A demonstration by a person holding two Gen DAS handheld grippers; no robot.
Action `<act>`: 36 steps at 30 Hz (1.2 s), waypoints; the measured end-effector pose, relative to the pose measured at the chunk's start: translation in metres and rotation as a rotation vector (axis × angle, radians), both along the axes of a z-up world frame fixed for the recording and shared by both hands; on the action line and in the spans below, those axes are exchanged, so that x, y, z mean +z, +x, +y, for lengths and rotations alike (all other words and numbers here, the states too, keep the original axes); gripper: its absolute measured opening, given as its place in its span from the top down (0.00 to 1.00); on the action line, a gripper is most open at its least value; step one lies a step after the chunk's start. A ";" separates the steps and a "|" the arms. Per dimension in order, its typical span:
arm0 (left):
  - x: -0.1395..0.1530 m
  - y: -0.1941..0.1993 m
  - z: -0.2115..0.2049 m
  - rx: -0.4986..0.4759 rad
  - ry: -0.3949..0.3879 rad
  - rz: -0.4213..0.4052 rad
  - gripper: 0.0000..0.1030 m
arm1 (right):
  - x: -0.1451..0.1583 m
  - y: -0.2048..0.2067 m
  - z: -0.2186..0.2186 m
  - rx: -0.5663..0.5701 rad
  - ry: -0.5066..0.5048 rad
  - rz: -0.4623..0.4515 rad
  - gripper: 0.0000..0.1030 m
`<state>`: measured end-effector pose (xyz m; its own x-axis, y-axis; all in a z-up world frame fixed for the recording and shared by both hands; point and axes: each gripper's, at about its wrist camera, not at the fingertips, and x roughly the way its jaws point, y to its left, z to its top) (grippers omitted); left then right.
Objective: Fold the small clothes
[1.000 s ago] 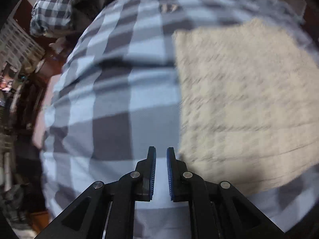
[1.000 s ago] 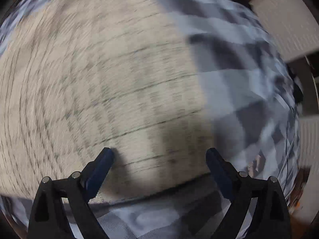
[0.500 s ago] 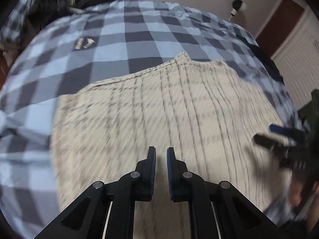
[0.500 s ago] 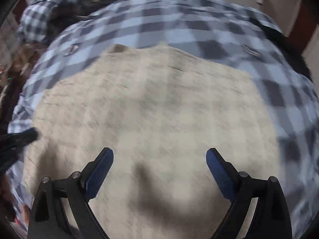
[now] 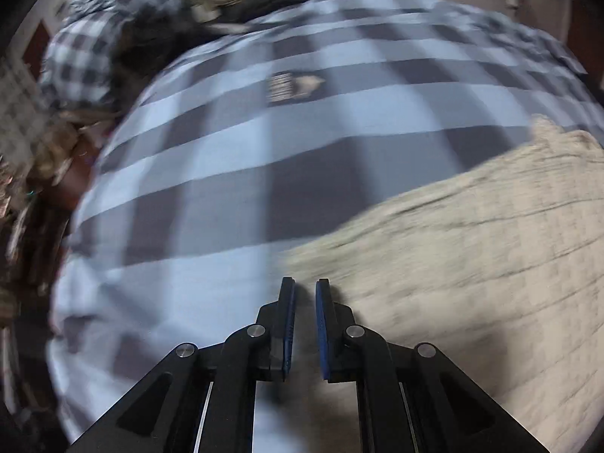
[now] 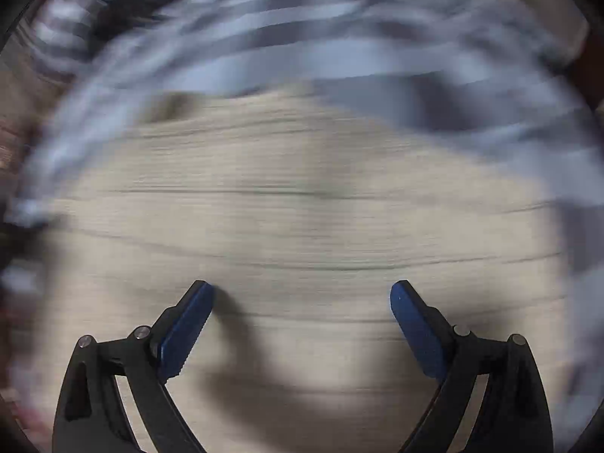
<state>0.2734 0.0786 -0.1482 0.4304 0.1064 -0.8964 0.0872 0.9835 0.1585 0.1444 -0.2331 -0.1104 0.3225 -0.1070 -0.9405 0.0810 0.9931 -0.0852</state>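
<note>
A cream knitted garment [image 5: 472,256] with thin dark lines lies flat on a blue and grey checked bedspread [image 5: 302,143]. In the left wrist view my left gripper [image 5: 304,287] hovers at the garment's left edge, its blue pads nearly together with nothing between them. In the right wrist view the same garment [image 6: 302,207] fills the middle, much blurred. My right gripper [image 6: 302,290] stands wide open above it, and its shadow falls on the cloth. Nothing is held by either gripper.
A bundle of small-check fabric and dark clothes [image 5: 113,37] is piled at the bed's far left. A small label patch [image 5: 294,87] sits on the bedspread. Cluttered furniture [image 5: 22,173] stands off the bed's left side. A pale wall runs behind.
Both views have swept sideways. The left gripper went from over the garment's middle back to its left edge. The right gripper stays over the cloth. Neither jaw opening has changed.
</note>
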 end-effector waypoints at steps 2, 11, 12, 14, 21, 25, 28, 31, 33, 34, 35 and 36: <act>0.015 -0.016 0.020 -0.001 -0.119 0.018 0.91 | 0.004 -0.016 -0.020 -0.092 -0.268 -0.012 0.10; 0.083 -0.135 0.021 -0.263 -0.462 0.093 0.90 | 0.094 -0.111 0.002 -0.130 -0.123 -0.164 0.10; 0.090 -0.150 0.022 -0.278 -0.502 0.091 0.90 | 0.106 -0.123 0.016 -0.115 -0.095 -0.196 0.09; 0.100 -0.173 0.022 -0.296 -0.526 0.087 0.90 | 0.123 -0.146 0.037 -0.079 -0.056 -0.259 0.09; 0.117 -0.216 0.015 -0.363 -0.444 0.027 0.58 | 0.127 -0.189 0.053 -0.058 -0.030 -0.341 0.09; 0.110 -0.220 0.015 -0.376 -0.465 0.022 0.00 | 0.120 -0.197 0.055 -0.061 0.070 -0.299 0.09; 0.105 -0.220 0.018 -0.362 -0.500 0.041 0.00 | 0.123 -0.197 0.060 -0.067 0.018 -0.294 0.09; 0.094 -0.221 0.027 -0.333 -0.594 0.129 0.00 | 0.129 -0.197 0.049 -0.089 0.046 -0.274 0.09; 0.079 -0.218 0.030 -0.299 -0.644 0.220 0.00 | 0.133 -0.202 0.040 -0.091 0.059 -0.263 0.09; 0.072 -0.217 0.029 -0.275 -0.626 0.255 0.00 | 0.136 -0.201 0.029 -0.090 0.043 -0.247 0.09; 0.065 -0.215 0.025 -0.259 -0.571 0.280 0.00 | 0.136 -0.203 0.022 -0.089 0.015 -0.233 0.09; 0.058 -0.214 0.019 -0.256 -0.505 0.306 0.00 | 0.135 -0.205 0.017 -0.083 -0.015 -0.220 0.09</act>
<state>0.0591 0.0972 -0.0903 0.1033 -0.4330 -0.8955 0.2968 0.8727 -0.3877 -0.0604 -0.2158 0.0245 0.5086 -0.1551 -0.8469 0.1810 0.9809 -0.0709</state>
